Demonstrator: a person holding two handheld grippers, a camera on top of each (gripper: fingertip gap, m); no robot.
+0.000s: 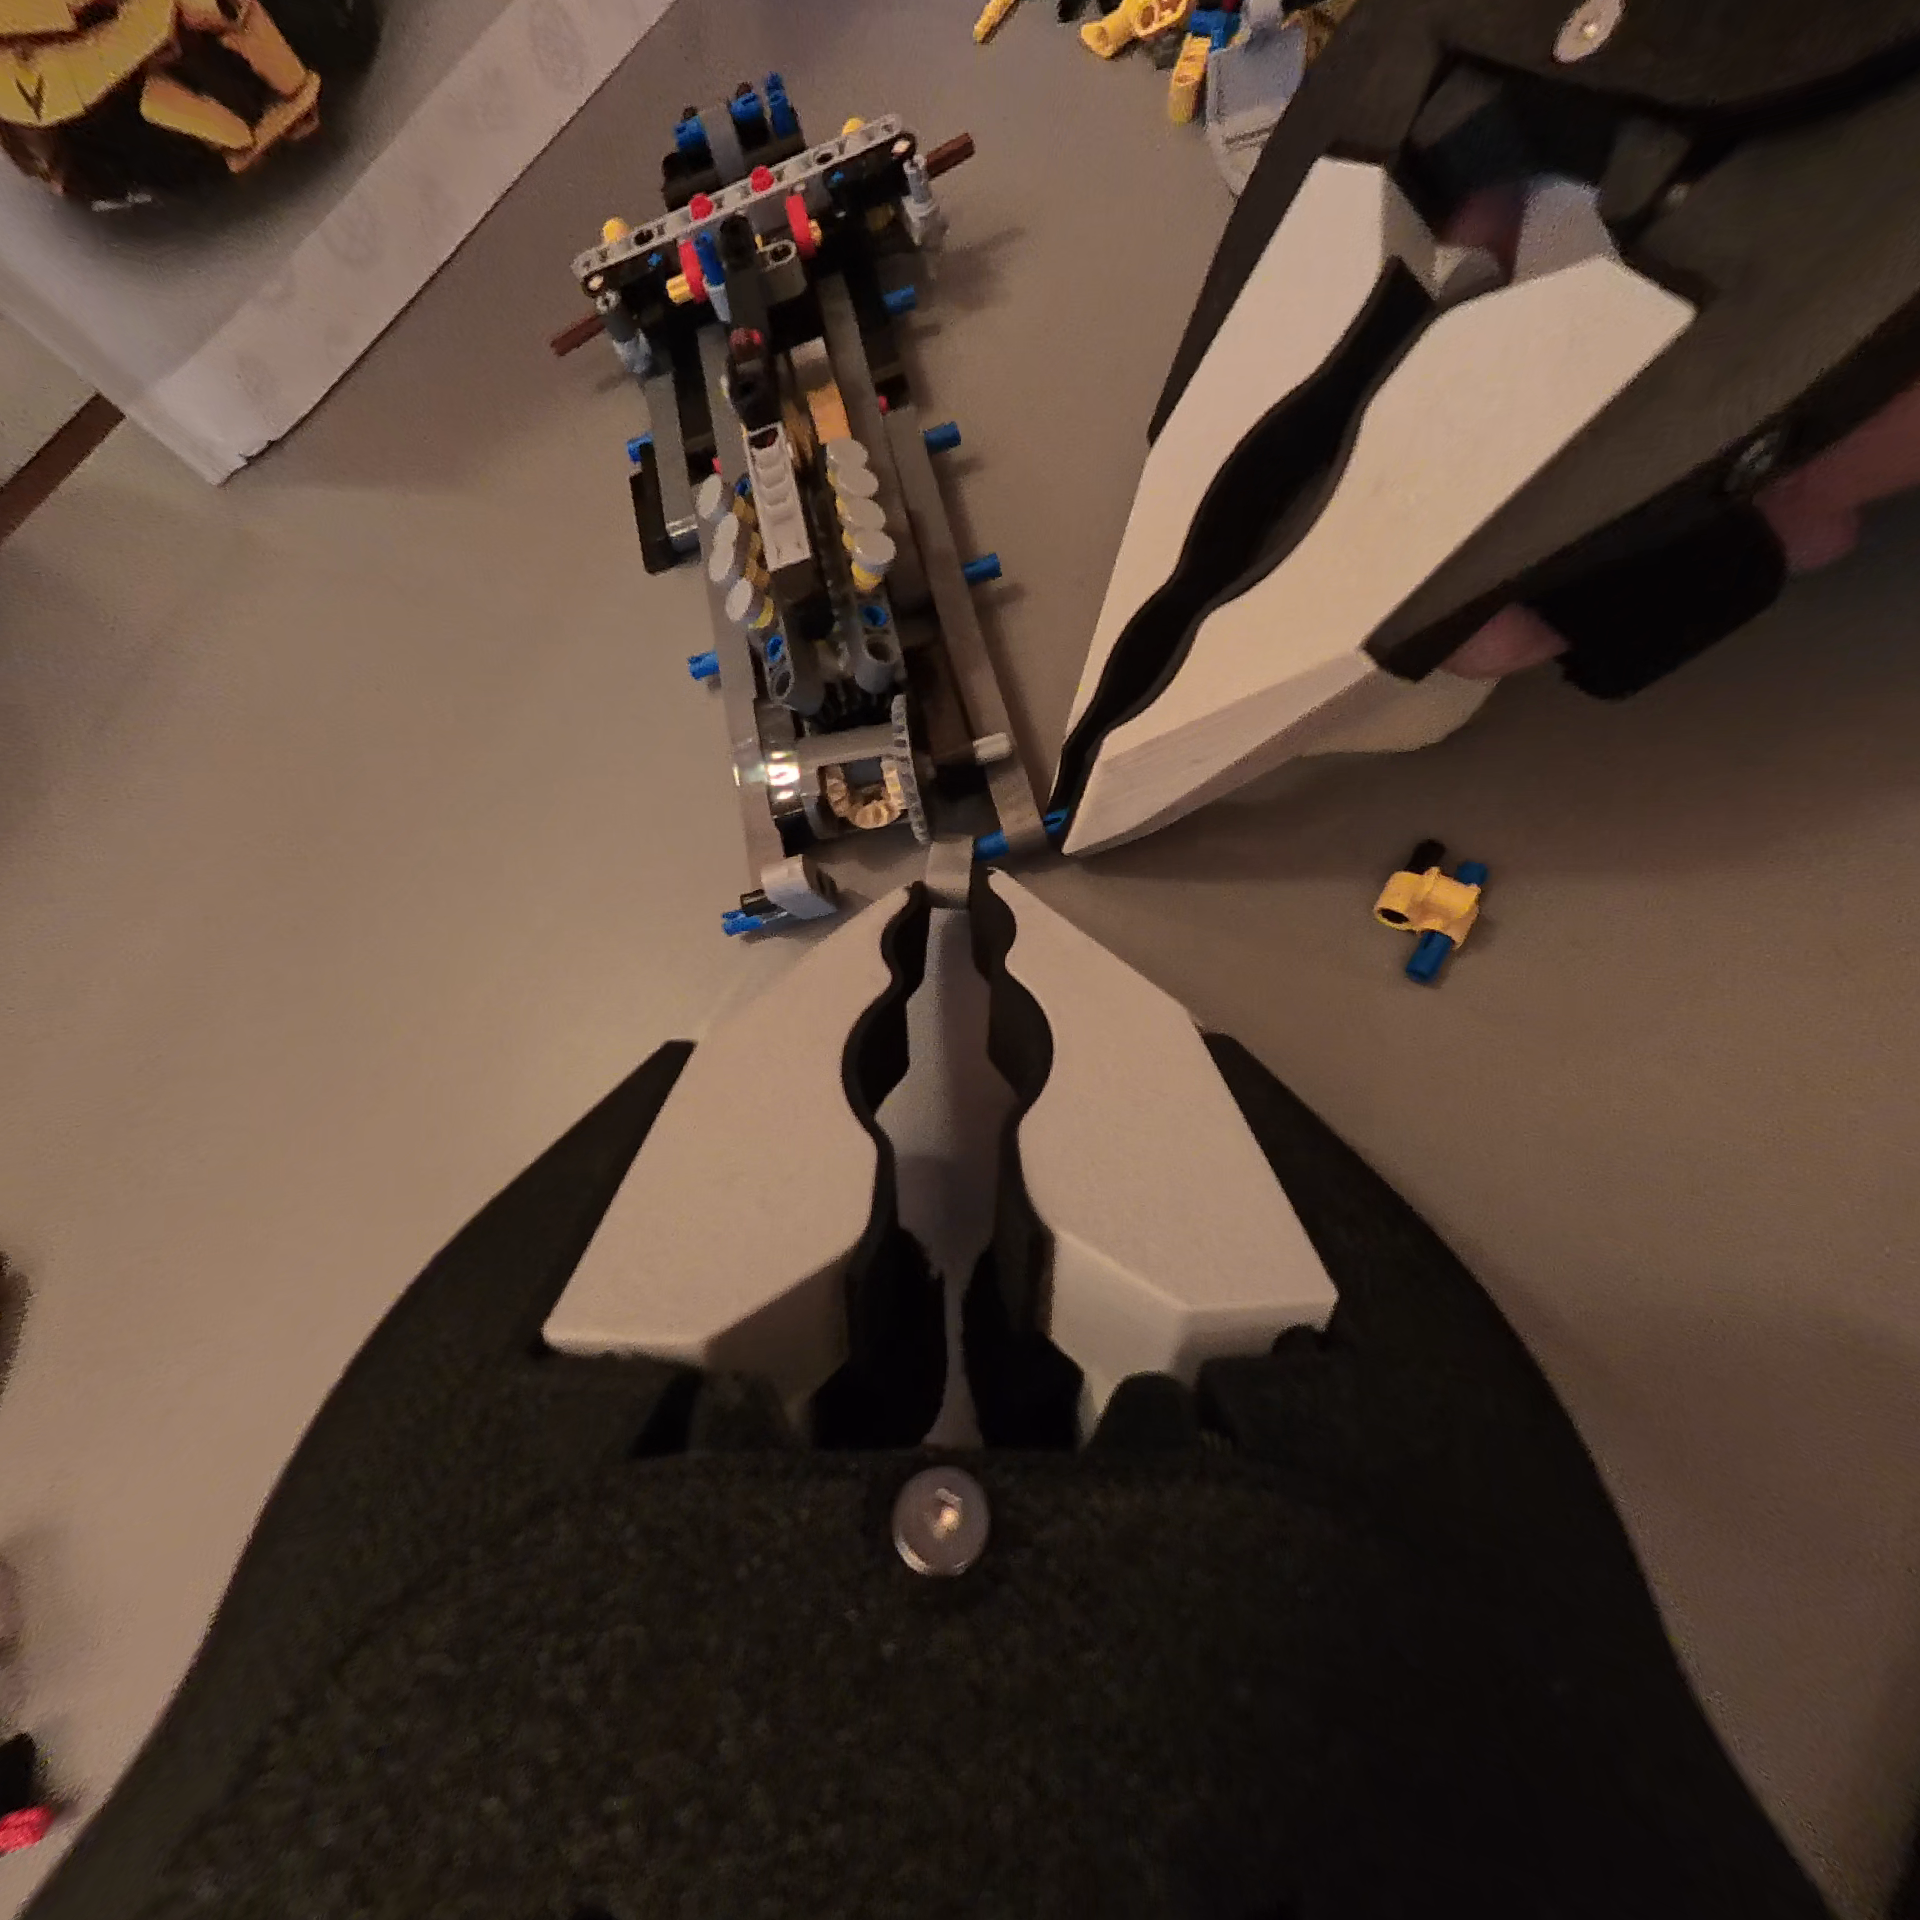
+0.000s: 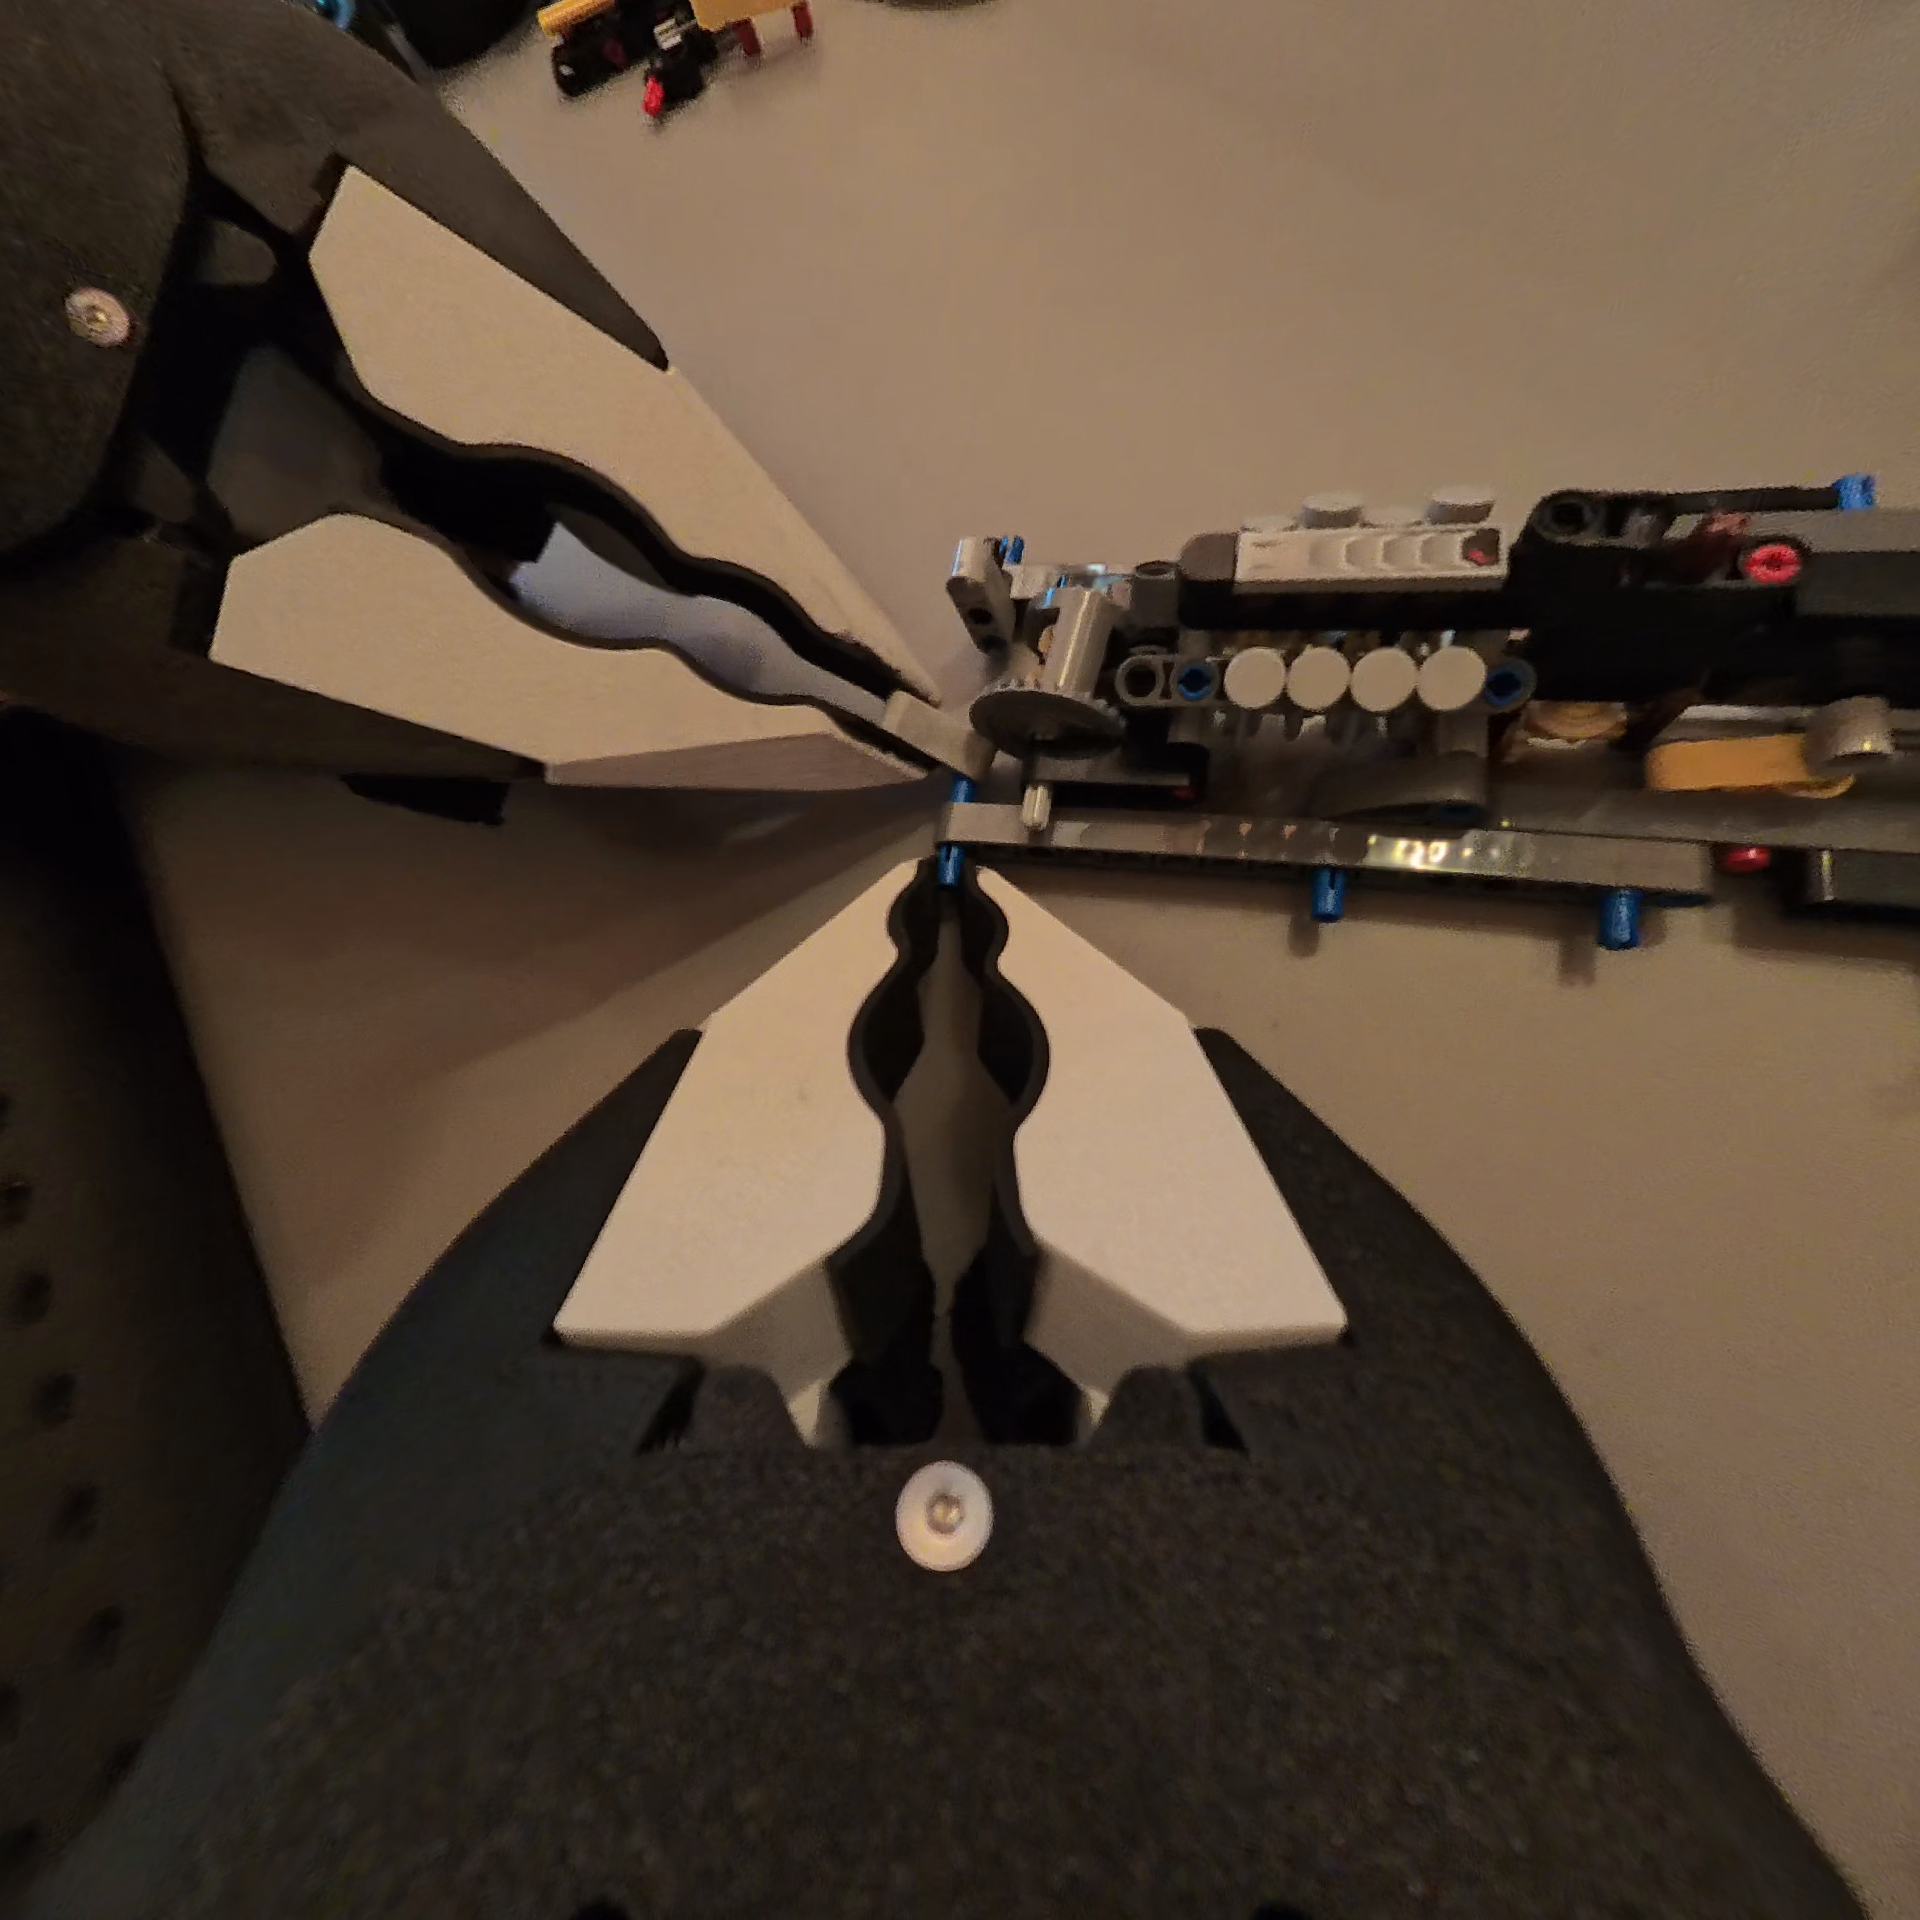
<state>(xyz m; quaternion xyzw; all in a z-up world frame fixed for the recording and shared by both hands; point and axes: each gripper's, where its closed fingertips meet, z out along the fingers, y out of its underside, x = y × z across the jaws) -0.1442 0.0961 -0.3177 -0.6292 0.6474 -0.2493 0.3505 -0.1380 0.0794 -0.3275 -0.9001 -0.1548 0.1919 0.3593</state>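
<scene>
Chassis: we see a long toy-brick chassis point(image 1: 821, 499) lying flat on the grey table point(image 1: 312, 831), built of grey beams with blue pins along its sides and a row of pale round cylinders down its middle; its near end sits between our two grippers.
Booklet: at the far left in the left wrist view a white printed booklet point(image 1: 260, 260) lies on the table, well apart from the chassis.
Left gripper: our left gripper point(image 1: 948, 883) has its jaws nearly closed, pinching a small grey beam piece point(image 1: 948, 868) at the near end of the chassis; in the right wrist view the same gripper point(image 2: 914, 727) comes in from the left and its tips meet that grey piece point(image 2: 930, 722).
Right gripper: our right gripper point(image 2: 948, 871) has its jaws almost together around a blue pin point(image 2: 948, 862) sticking out of the long side beam point(image 2: 1299, 840); whether the pads actually squeeze the pin, we cannot tell. In the left wrist view this gripper point(image 1: 1065, 831) slants down from the upper right, tips touching the chassis corner.
Loose piece: a small yellow connector with blue and black pins point(image 1: 1434, 909) lies on the table right of the grippers, near but apart.
Far pile: loose yellow and blue parts point(image 1: 1153, 42) lie at the top edge.
</scene>
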